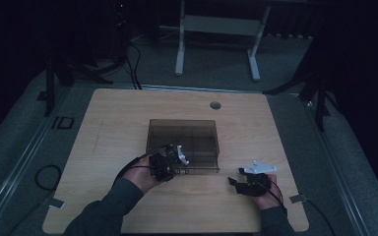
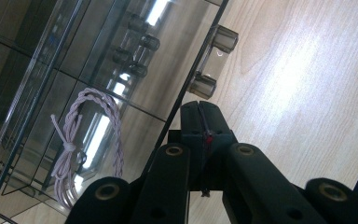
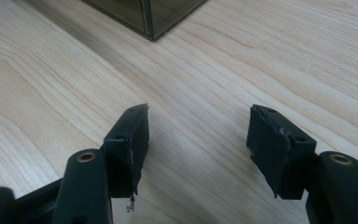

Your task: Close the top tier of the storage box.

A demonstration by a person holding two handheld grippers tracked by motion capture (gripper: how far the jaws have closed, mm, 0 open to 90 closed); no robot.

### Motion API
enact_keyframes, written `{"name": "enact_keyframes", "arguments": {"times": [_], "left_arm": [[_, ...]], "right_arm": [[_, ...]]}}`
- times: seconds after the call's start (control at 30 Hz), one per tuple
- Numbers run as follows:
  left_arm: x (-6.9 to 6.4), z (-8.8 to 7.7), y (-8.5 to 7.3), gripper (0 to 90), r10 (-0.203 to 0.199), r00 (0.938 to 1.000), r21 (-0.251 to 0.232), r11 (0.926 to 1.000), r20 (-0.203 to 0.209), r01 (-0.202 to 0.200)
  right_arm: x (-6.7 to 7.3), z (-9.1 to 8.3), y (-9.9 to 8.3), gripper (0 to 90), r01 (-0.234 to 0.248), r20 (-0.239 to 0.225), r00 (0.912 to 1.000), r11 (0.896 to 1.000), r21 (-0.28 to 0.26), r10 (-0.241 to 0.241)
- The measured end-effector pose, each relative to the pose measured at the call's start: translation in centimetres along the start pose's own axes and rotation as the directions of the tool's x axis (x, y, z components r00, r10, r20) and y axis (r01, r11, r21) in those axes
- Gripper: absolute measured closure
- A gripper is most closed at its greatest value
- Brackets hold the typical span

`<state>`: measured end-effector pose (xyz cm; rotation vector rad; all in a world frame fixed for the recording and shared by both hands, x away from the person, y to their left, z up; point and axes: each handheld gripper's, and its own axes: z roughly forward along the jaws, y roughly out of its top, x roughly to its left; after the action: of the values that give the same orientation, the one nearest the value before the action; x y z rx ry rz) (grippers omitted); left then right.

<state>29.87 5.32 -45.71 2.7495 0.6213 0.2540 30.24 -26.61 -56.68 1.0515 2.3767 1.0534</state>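
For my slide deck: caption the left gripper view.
Left gripper, jaws shut, at the edge of a clear smoky plastic box holding a tied coil of pale twisted cord, on a wooden table.

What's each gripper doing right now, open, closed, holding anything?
Left gripper: closed, at the clear box's front edge.
Right gripper: open, holding nothing, over the table.

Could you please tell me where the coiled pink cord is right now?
In the left gripper view, the coiled pink cord lies inside the clear box, left of the shut left gripper.
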Motion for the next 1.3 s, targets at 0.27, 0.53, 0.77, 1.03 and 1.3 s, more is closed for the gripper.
{"name": "enact_keyframes", "arguments": {"times": [0.27,0.53,0.77,1.03,1.3], "left_arm": [[0.16,0.12,0.16,90.0,-0.008,1.0000,-0.005,1.0000,-0.005,0.008],[0.42,0.15,0.20,90.0,-0.017,0.9998,-0.003,0.9999,-0.012,0.017],[0.60,0.19,0.19,90.0,-0.023,0.9996,-0.006,0.9997,-0.012,0.023],[0.69,0.27,0.27,90.0,-0.026,0.9996,-0.004,0.9997,-0.011,0.026],[0.82,0.30,0.36,90.0,-0.028,0.9996,-0.003,0.9996,-0.009,0.028]], "right_arm": [[0.00,0.00,0.00,39.0,0.000,0.000,1.0000,1.000,0.000,0.000],[0.00,0.00,0.00,39.0,0.001,0.000,1.0000,1.000,0.000,-0.001],[-0.01,0.01,0.00,39.0,0.001,0.000,1.0000,1.000,-0.001,-0.001],[-0.01,0.00,0.00,39.0,0.001,0.000,1.0000,1.000,-0.001,-0.001],[-0.02,0.01,0.00,39.0,0.003,0.000,1.0000,1.000,-0.002,-0.003]]}}
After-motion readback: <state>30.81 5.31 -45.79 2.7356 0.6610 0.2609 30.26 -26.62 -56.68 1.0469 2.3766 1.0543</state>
